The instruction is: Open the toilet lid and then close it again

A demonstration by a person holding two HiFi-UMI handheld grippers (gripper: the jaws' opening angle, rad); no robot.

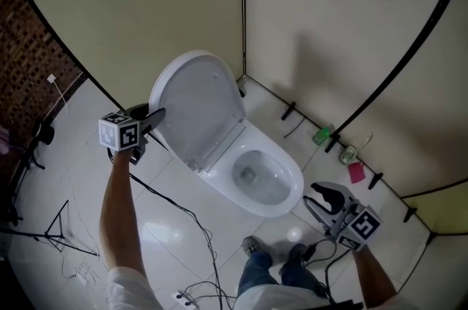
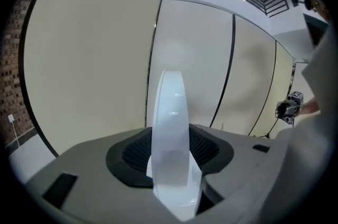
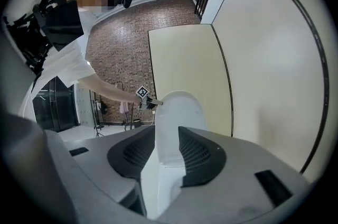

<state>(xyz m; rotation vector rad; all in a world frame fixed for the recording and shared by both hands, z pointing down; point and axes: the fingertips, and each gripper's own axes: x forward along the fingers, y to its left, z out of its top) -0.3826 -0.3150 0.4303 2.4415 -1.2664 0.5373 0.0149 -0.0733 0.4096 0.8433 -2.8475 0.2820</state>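
**Head view:** The toilet lid (image 1: 197, 100) stands raised, leaning toward the corner where the two cream walls (image 1: 146, 1) meet. The bowl (image 1: 290, 191) lies open below it on the tiled floor (image 1: 168, 210). My left gripper (image 1: 156, 115) reaches in sideways at the lid's left rim, a hold I judge is meant to steer the lid down onto the bowl. My right gripper (image 1: 316, 197) hangs off the bowl's front right edge, clear of the lid's swing.

**Left gripper view:** The lid (image 2: 170, 122) runs edge-on straight up between the jaws, with both pads pressed against it, so this gripper is clamped on the rim. Taking the thin edge rather than the broad face should give firm control through the arc.

**Right gripper view:** The jaws stand a narrow gap apart and hold nothing. The upright lid (image 3: 178, 117) shows through that gap only from a distance, with the left gripper (image 3: 154, 103) at its rim. I read the opening half as done and the closing as not yet begun.
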